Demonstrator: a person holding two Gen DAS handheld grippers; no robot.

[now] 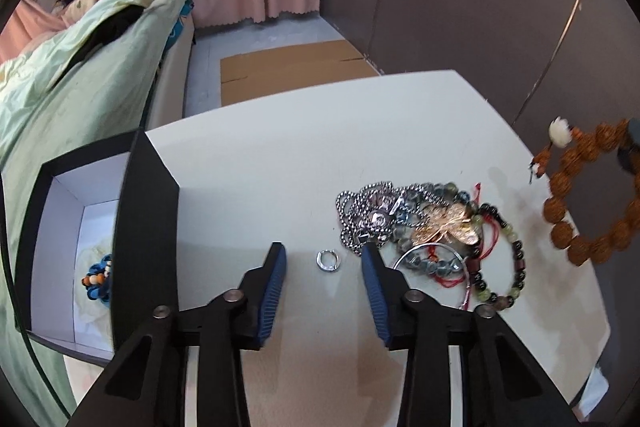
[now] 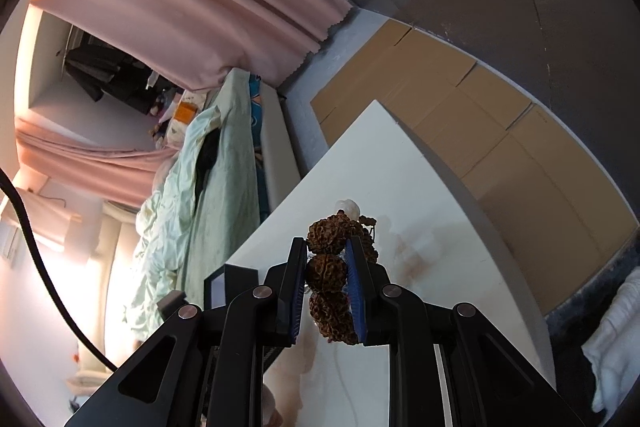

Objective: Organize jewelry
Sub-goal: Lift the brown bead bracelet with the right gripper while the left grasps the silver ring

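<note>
Black left gripper tilted steeply down over the white table, blue-padded jaws apart around a small silver ring without touching it

Right gripper, angled less steeply, is clenched on a bracelet of large wrinkled brown seed beads, lifted clear of the table; the left view shows that bracelet hanging in the air at the right with a white bead on it. Only the left view shows the tangled pile of silver chains and beaded bracelets just right of the ring, and the open black box with white lining at the left holding a blue-and-orange beaded piece. The right view shows only a corner of that box
</note>
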